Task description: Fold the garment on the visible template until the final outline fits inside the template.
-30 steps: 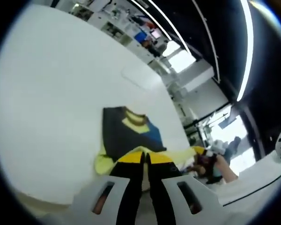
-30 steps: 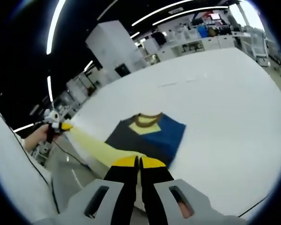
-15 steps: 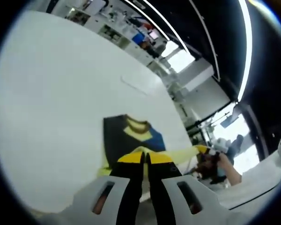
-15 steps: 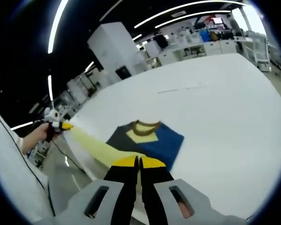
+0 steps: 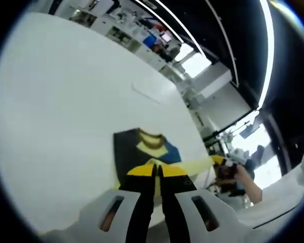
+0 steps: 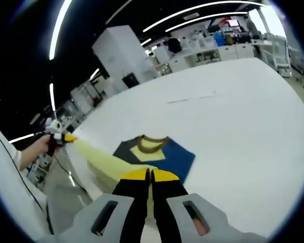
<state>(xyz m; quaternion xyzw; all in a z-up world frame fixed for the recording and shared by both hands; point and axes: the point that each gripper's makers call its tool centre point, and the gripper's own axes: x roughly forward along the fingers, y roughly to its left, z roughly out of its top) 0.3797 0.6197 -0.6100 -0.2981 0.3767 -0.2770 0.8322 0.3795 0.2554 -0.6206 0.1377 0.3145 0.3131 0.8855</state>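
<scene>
On the white counter [image 6: 233,116] lies the garment [image 6: 157,154], a dark and blue top with a yellow chest patch and a brownish collar, its body flat on the counter near the edge closest to the person. From the garment a pale yellow strip of its cloth stretches off the counter's edge, held taut in the air between both tongs. In the right gripper view the right tongs [image 6: 149,177] are pressed together, pinching one end of that yellow strip, while the left tongs [image 6: 66,137] grip the far end beside a hand [image 6: 38,148]. In the left gripper view the left tongs [image 5: 156,172] are likewise closed on the yellow cloth just in front of the garment [image 5: 142,152], and the right tongs [image 5: 220,162] hold the other end off the counter [image 5: 66,101].
</scene>
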